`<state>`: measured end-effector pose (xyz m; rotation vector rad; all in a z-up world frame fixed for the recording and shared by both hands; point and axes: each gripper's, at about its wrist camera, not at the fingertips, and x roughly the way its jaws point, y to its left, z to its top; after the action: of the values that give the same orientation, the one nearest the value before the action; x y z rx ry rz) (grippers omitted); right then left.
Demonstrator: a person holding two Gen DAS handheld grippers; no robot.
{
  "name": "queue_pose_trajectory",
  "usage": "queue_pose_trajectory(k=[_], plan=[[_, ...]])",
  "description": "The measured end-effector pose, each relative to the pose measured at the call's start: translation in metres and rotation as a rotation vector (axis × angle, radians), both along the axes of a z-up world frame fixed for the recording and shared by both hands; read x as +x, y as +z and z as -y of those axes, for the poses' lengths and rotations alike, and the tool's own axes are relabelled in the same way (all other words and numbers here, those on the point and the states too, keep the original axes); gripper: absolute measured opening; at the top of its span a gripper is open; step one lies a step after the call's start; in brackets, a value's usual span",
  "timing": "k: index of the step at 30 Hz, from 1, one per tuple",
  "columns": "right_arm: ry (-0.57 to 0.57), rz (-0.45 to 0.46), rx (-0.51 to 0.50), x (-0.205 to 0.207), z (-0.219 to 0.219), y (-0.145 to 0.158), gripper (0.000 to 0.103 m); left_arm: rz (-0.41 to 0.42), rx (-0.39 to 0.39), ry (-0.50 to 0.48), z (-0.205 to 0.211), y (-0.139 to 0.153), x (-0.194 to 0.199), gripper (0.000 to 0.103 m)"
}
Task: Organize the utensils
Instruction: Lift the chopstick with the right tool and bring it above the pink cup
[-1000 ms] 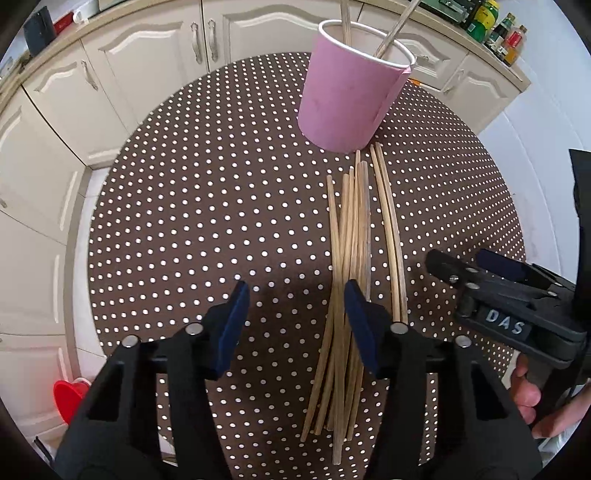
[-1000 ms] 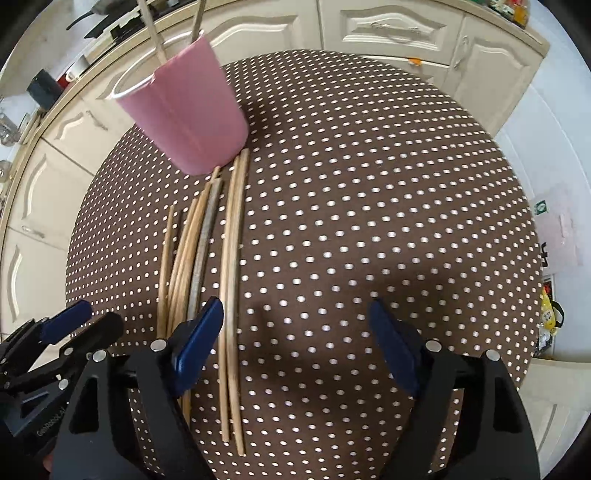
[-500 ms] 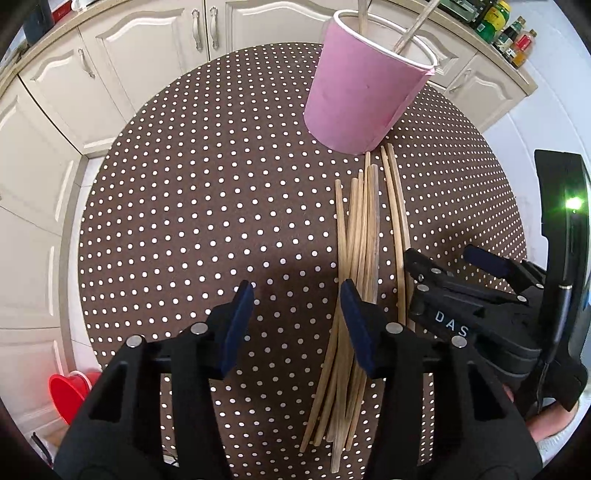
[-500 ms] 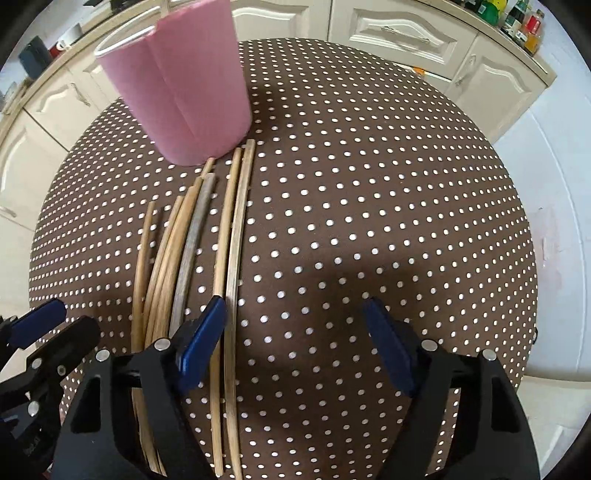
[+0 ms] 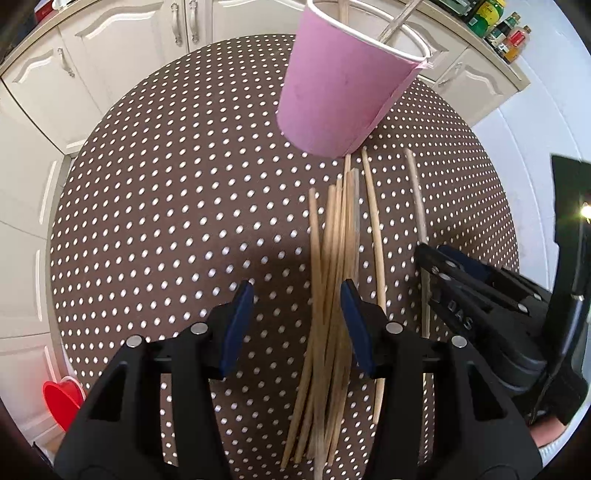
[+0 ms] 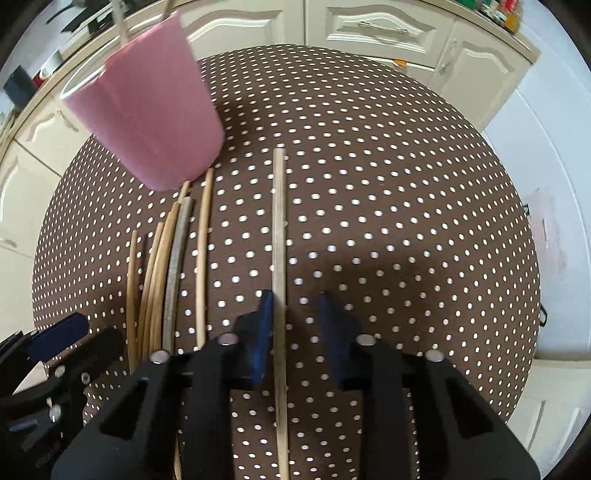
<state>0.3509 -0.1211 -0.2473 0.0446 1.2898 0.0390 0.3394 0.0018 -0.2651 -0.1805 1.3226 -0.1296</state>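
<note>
Right wrist view: one chopstick lies between the right gripper's just-narrowed jaws, a gap remaining. The chopstick pile sits near the half-open, empty left gripper. The pink cup holds sticks, on a dotted tablecloth before white cabinets.

- only thing i can actually read is "DAS", white letters on the black body of the right gripper, in the left wrist view
- bottle labels back there are too small
</note>
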Motion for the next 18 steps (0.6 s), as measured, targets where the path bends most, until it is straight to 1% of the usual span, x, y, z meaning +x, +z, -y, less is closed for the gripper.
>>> queue_pose_trajectory(k=[2, 3, 4, 5, 7, 8, 9, 10, 11, 12, 16, 18], plan=[[-0.013, 0.002, 0.021, -0.001, 0.008, 0.0, 0.014, -0.003, -0.005, 0.016, 0.003, -0.006, 0.008, 0.049], [-0.017, 0.002, 0.032, 0.0, 0.011, 0.0, 0.014, -0.006, -0.004, 0.024, 0.003, -0.008, 0.012, 0.047], [-0.019, 0.002, 0.039, 0.0, 0.014, 0.0, 0.014, -0.011, -0.004, 0.035, 0.004, -0.012, 0.016, 0.039], [-0.022, 0.002, 0.046, 0.0, 0.015, 0.0, 0.014, -0.021, -0.01, 0.047, 0.004, -0.015, 0.019, 0.035], [-0.035, 0.002, 0.053, 0.0, 0.016, 0.001, 0.014, -0.05, -0.033, 0.068, 0.002, -0.023, 0.028, 0.033], [-0.037, 0.002, 0.051, 0.001, 0.017, 0.001, 0.014, -0.044, -0.03, 0.072, 0.003, -0.023, 0.03, 0.032], [-0.038, 0.001, 0.049, 0.0, 0.018, 0.002, 0.014, -0.047, -0.021, 0.066, 0.006, -0.024, 0.033, 0.026], [-0.038, 0.001, 0.044, 0.0, 0.017, 0.003, 0.014, -0.047, -0.028, 0.062, 0.007, -0.024, 0.035, 0.014], [-0.038, 0.001, 0.042, 0.0, 0.015, 0.002, 0.014, -0.052, -0.035, 0.064, 0.007, -0.025, 0.038, 0.008], [-0.041, 0.0, 0.043, -0.001, 0.013, 0.002, 0.014, -0.069, -0.036, 0.068, 0.008, -0.028, 0.04, 0.007], [-0.08, -0.007, 0.077, 0.0, 0.022, 0.0, 0.009, -0.061, -0.052, 0.074, 0.009, -0.03, 0.043, 0.006], [-0.082, -0.009, 0.091, 0.0, 0.028, -0.001, 0.008, -0.061, -0.057, 0.085, 0.0, -0.028, 0.038, 0.006]])
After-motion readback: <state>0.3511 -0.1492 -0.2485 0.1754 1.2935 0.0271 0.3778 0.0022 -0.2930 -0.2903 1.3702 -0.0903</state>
